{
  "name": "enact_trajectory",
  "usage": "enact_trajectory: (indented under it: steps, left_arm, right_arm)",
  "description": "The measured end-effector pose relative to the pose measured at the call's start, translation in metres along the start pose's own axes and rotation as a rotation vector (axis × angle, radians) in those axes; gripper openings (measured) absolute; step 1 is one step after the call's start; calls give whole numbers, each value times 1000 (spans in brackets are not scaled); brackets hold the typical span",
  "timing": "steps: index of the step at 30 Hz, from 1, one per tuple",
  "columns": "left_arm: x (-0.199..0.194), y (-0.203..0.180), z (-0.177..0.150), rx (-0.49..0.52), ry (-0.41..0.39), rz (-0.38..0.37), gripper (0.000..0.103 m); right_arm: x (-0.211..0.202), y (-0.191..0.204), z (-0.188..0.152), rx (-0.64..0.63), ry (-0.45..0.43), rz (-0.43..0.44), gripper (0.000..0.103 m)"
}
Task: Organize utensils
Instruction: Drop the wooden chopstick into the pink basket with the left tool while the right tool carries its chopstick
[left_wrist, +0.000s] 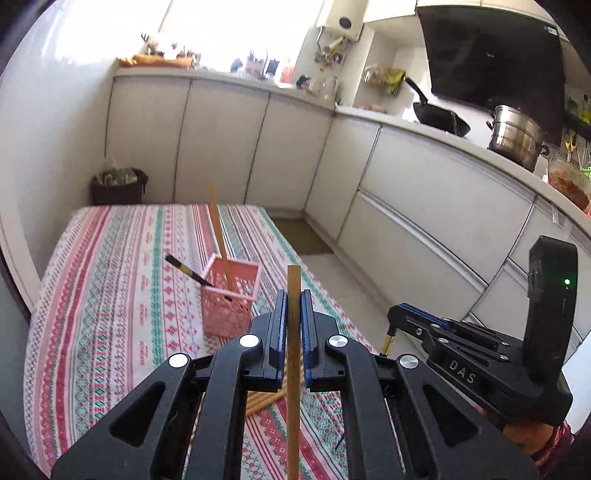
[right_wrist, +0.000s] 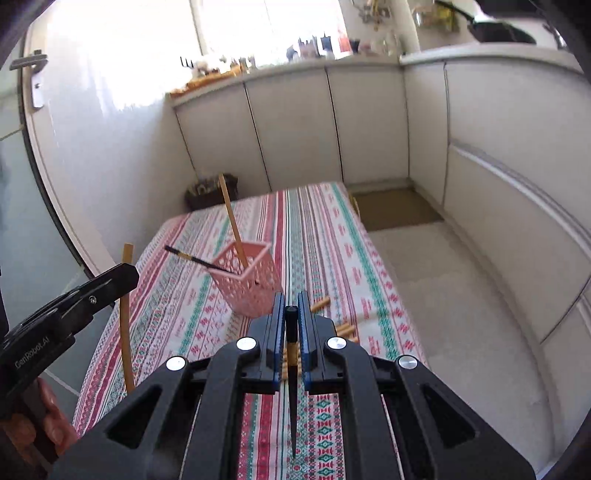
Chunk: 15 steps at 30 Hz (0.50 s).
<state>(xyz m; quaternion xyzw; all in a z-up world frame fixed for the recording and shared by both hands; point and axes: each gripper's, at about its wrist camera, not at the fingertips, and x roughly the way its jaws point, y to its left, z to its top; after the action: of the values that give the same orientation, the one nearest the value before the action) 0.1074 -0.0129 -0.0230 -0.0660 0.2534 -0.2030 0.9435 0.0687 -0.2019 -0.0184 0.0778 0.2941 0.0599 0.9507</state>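
A pink lattice basket (left_wrist: 229, 300) (right_wrist: 246, 286) stands on the striped tablecloth (left_wrist: 110, 302) and holds one upright bamboo chopstick (left_wrist: 218, 232) and one leaning black chopstick (left_wrist: 186, 271). My left gripper (left_wrist: 293, 295) is shut on a bamboo chopstick (left_wrist: 293, 369), held upright, near and to the right of the basket. My right gripper (right_wrist: 291, 297) is shut on a black chopstick (right_wrist: 291, 369), held upright just in front of the basket. Several loose bamboo chopsticks (left_wrist: 262, 400) (right_wrist: 345, 328) lie on the cloth under the grippers.
White kitchen cabinets (left_wrist: 406, 184) run along the back and right. A wok (left_wrist: 439, 118) and a steel pot (left_wrist: 515, 134) sit on the counter. A dark bin (left_wrist: 118, 186) stands on the floor behind the table. A floor mat (right_wrist: 395, 208) lies past the table's far corner.
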Motion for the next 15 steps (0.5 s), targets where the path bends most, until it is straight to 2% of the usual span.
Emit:
enact_trajectory:
  steps: [5,12,15]
  left_arm:
    - [-28,-9,19,8,-170,47,6]
    - [-58,-3,62,-37,-373,64,6]
    - [-63,-4,87,-48,-448,77,6]
  right_arm:
    - [-36,13,17,-15,-133,17,7]
    - [-59,19,57,-11,-192,54,7]
    - [-54,23,77,-17,-205,64,7]
